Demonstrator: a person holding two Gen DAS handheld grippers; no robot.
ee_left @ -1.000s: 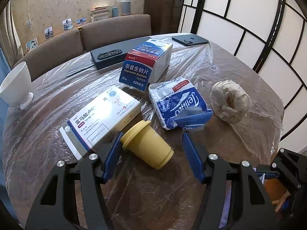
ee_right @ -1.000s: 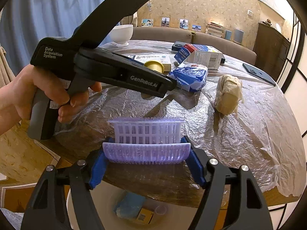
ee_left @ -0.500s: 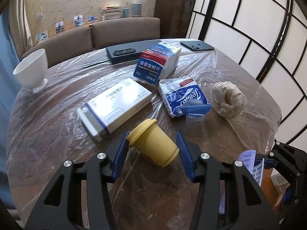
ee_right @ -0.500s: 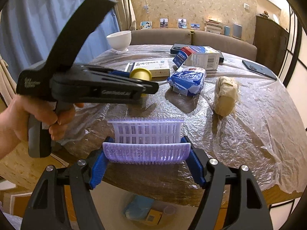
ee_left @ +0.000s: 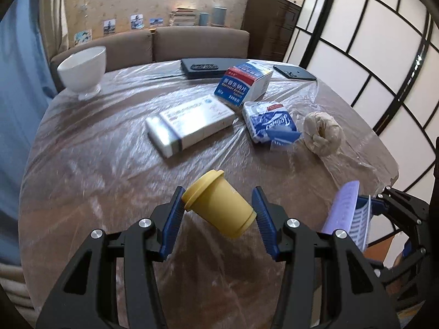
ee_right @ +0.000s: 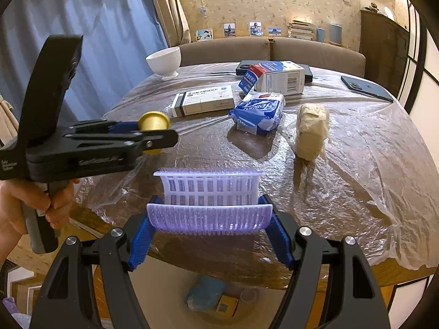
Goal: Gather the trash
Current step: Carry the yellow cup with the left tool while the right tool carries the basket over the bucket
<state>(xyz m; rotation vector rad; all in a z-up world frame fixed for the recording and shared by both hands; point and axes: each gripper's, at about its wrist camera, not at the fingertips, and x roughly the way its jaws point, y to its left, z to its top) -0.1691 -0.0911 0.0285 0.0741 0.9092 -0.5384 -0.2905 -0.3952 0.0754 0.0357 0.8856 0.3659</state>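
- We note the yellow cup (ee_left: 219, 208) held off the table, pinched between the blue pads of the left gripper (ee_left: 218, 220), which have just finished closing on it.
- Its long axis lies tilted: rim toward 10 o'clock against the left pad, base toward 4 o'clock at the right pad. The grip looks slanted, not square, so we judge it could swivel in transit.
- From the right wrist view, the cup (ee_right: 153, 126) pokes out past the left tool's nose at about 9 o'clock of the lavender basket (ee_right: 210, 205).
- The right gripper (ee_right: 210, 235) clamps that basket by its ends, mouth up, at the near table edge.
- The relation that matters: in the left view, the basket (ee_left: 347, 213) lies at 3 o'clock of the cup, near but apart. The left hand is the one carrying, and we expect a sideways sweep toward it.
- Farther out on the plastic-covered table (ee_left: 96, 164): white medicine box (ee_left: 192, 124) at 12 o'clock, tissue pack (ee_left: 270, 123) at 1, crumpled paper wad (ee_left: 323, 133) at 2.
- A bin with litter (ee_right: 216, 298) shows below the table edge.
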